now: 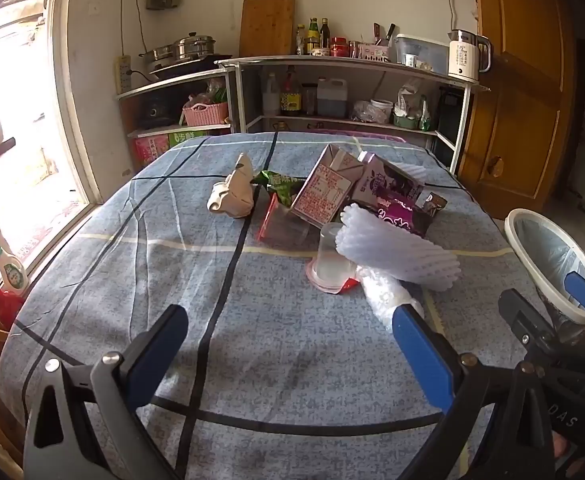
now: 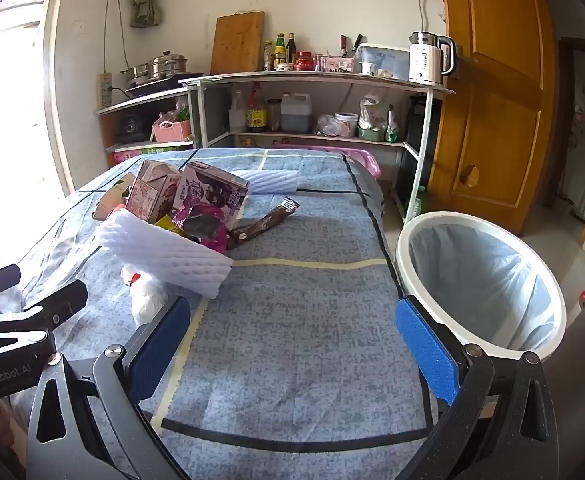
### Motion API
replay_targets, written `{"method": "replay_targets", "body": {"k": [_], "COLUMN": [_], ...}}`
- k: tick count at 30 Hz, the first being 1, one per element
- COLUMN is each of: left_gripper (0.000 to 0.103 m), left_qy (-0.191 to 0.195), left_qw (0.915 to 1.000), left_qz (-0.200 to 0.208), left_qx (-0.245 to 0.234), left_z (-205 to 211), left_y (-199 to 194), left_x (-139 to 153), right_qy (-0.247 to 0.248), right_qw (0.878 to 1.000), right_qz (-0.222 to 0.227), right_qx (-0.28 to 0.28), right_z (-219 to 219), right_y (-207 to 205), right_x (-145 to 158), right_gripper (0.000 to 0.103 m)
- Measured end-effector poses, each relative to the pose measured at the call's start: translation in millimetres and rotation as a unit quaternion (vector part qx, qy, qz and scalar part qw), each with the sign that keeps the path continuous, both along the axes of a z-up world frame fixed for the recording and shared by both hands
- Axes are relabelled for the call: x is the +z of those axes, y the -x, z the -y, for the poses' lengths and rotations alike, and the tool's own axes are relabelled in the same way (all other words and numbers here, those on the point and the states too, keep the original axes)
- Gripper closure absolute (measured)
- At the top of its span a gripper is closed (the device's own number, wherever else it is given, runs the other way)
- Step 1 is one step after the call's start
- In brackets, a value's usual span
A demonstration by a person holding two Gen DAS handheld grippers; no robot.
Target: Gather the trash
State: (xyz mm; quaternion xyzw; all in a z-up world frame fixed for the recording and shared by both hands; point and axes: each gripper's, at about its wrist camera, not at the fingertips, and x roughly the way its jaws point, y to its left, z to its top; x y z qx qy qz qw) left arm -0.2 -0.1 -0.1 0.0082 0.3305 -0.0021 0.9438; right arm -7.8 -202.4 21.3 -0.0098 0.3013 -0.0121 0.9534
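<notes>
The table [image 1: 140, 280] has a blue checked cloth. A white bin [image 2: 480, 280] stands by its right edge. The trash pile [image 1: 344, 208] sits near the far middle, maybe boxes, foam and wrappers. The left gripper [image 1: 288, 344] and right gripper [image 2: 292, 336] are spread wide, holding nothing.

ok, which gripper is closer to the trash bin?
Right. The right gripper hovers open with the trash bin just beside its right finger; the left gripper sits further left, over the tablecloth.
</notes>
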Motion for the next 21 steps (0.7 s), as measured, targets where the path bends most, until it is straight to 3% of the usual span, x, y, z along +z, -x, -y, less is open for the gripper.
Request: {"method": "replay_targets", "body": {"k": [21], "left_gripper": [0.0], "left_qy": [0.006], "left_qw": [0.9999], "left_qz": [-0.005], "left_qx": [0.007], "left_z": [-7.0], "left_y": [-2.0], "left_x": [2.2], "right_qy": [-0.004], "right_qw": [1.0], "right_qz": [-0.001], "right_qx": [-0.002], "right_z": [0.4], "right_y": [-0.3], "right_x": [3.6], "right_gripper": [0.0]}}
